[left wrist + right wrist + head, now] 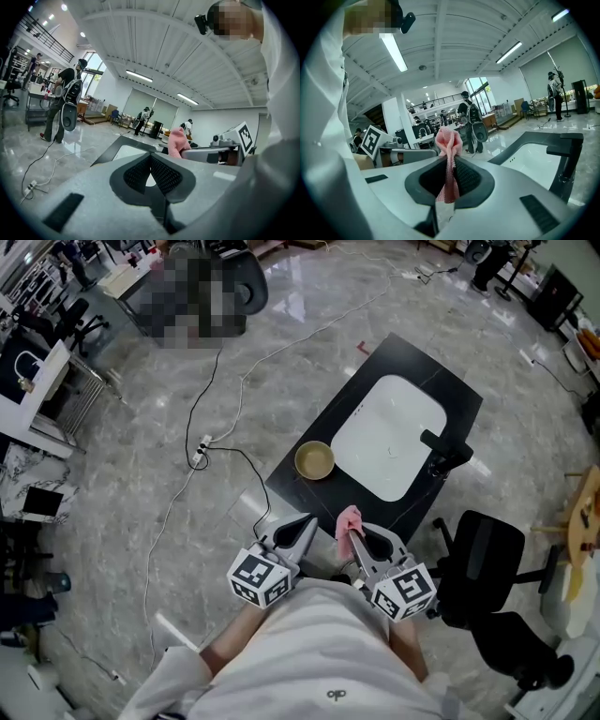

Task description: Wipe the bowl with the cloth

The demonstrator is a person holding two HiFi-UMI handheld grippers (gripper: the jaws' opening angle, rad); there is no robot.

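Pink cloth [448,136] clamped in right hand-held gripper [449,165], left hand-held gripper [151,161] closed (empty), both nearly level

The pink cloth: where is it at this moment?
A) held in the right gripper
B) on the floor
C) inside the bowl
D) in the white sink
A: in the right gripper view the cloth is pinched in the right gripper, while the bowl on the counter ahead has no cloth in it.
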